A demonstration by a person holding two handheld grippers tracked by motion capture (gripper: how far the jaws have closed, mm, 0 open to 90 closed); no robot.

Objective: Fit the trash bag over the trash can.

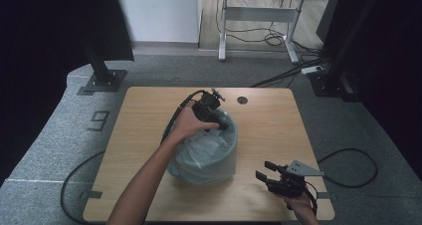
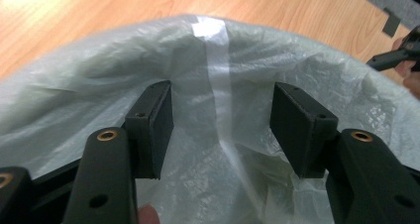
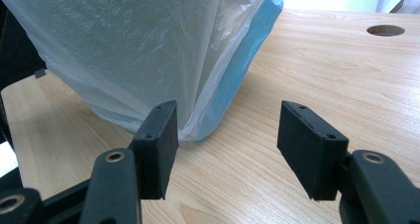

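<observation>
A round blue bin (image 1: 226,160) lined with a crinkly, translucent plastic bag (image 1: 204,148) stands upright at table (image 1: 149,135) centre, mouth upward. Left gripper (image 1: 224,126) at its twelve o'clock rim, jaws apart, empty; right gripper (image 1: 264,171) at four o'clock, jaws likewise spread.

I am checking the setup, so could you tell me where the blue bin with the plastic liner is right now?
In the high view the blue bin stands near the middle of the wooden table, with the left tool over its far rim and the right tool to its right.
</observation>
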